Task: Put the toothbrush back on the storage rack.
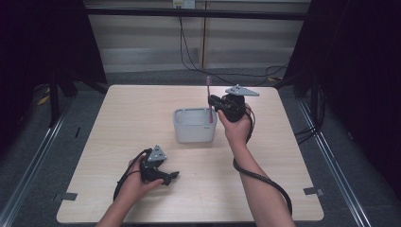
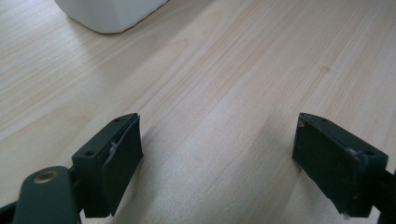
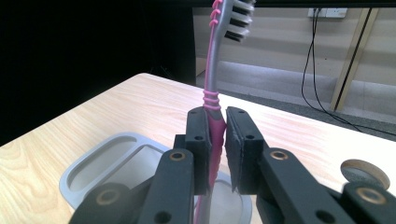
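Nearest the table's near edge, toward its left corner, the left hand-held gripper (image 1: 173, 175) lay low over the bare wood, its jaws spread wide with nothing between them — a corner of the white container showed beyond in the left gripper view. Farther back, around the table's (image 1: 123, 113) middle, the right hand-held gripper (image 3: 218, 140) was clamped on the handle of a pink-and-grey toothbrush (image 3: 213, 93), held upright, bristles on top, its lower end inside the grey-white container (image 1: 195, 126) — at that container's right side.
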`<state>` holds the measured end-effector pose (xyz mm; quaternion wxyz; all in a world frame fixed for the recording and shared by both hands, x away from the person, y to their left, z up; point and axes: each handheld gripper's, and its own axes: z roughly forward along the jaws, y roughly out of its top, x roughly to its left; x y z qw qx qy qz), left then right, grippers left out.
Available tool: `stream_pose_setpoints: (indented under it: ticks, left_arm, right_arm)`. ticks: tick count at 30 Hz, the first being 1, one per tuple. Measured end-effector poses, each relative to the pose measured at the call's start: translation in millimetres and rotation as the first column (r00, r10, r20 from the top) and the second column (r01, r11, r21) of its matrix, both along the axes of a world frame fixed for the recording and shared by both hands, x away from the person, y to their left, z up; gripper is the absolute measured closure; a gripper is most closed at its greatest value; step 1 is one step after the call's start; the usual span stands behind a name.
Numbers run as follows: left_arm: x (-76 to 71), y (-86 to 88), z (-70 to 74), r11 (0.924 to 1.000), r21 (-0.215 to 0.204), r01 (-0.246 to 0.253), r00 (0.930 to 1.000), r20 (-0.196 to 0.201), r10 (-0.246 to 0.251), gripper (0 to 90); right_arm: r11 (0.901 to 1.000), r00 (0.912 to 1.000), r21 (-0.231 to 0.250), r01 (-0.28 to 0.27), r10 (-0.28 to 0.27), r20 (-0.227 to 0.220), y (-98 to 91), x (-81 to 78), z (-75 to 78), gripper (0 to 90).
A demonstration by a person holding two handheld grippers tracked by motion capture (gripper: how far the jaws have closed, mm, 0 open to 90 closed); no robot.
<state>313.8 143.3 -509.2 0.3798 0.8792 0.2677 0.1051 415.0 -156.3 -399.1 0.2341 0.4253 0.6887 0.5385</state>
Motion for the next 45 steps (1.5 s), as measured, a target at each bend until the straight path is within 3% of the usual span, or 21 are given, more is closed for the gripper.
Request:
stream_pose_setpoints:
  ticks: [45]
  left_arm:
    - [0.0,0.0,0.0,1.0000,0.000,0.000,1.0000,0.000,0.000,15.4]
  right_arm:
    - [0.9996,0.9993,-0.025,-0.015,0.014,-0.036,-9.1,-22.6,-12.7,79.6]
